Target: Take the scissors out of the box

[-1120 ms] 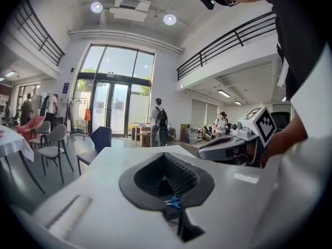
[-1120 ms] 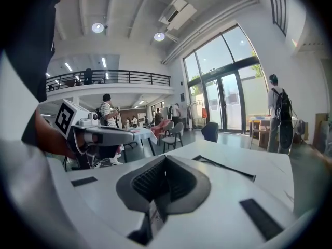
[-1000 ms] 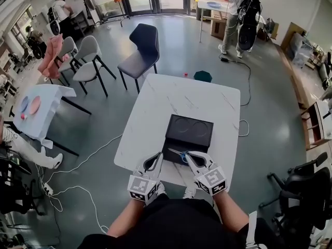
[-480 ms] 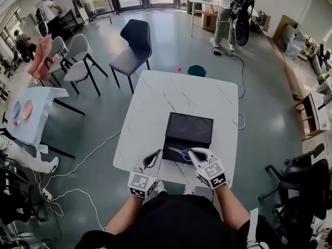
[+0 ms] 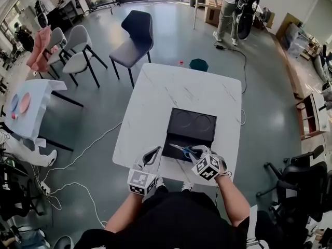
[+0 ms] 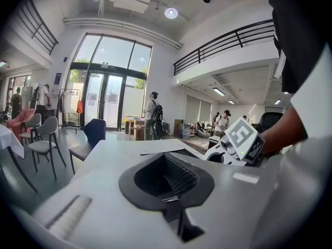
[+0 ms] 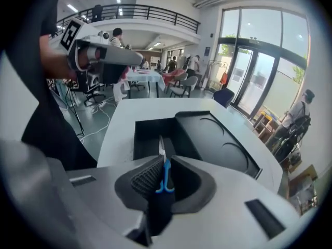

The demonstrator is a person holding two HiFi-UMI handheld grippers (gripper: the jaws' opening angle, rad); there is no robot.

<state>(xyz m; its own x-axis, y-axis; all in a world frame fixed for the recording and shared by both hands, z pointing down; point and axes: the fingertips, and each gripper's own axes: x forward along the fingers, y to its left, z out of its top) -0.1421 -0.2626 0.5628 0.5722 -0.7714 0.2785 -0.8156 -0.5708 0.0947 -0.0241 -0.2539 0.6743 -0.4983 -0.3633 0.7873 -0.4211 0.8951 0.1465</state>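
Observation:
A black box [image 5: 175, 150] lies on the white marble table [image 5: 155, 102], its lid [image 5: 192, 125] folded back flat behind it. My right gripper [image 5: 195, 153] is shut on the blue handle of the scissors [image 5: 181, 150], tilted down over the box's near right part. In the right gripper view the scissors [image 7: 164, 174] sit between the pads of the right gripper [image 7: 162, 171], blade pointing over the open box [image 7: 149, 134]. My left gripper [image 5: 155, 153] hovers at the box's near left corner, shut, with nothing in it. The left gripper view shows its jaws [image 6: 168, 183] empty.
Chairs [image 5: 136, 35] stand beyond the table's far left. A second white table [image 5: 31, 105] with plates is at the left, cables [image 5: 78, 165] run over the floor, and an office chair [image 5: 301, 183] is at the right. People stand far back.
My right gripper has dropped and tipped downward with the scissors, rolling so its marker cube faces up. The left gripper has sunk slightly.

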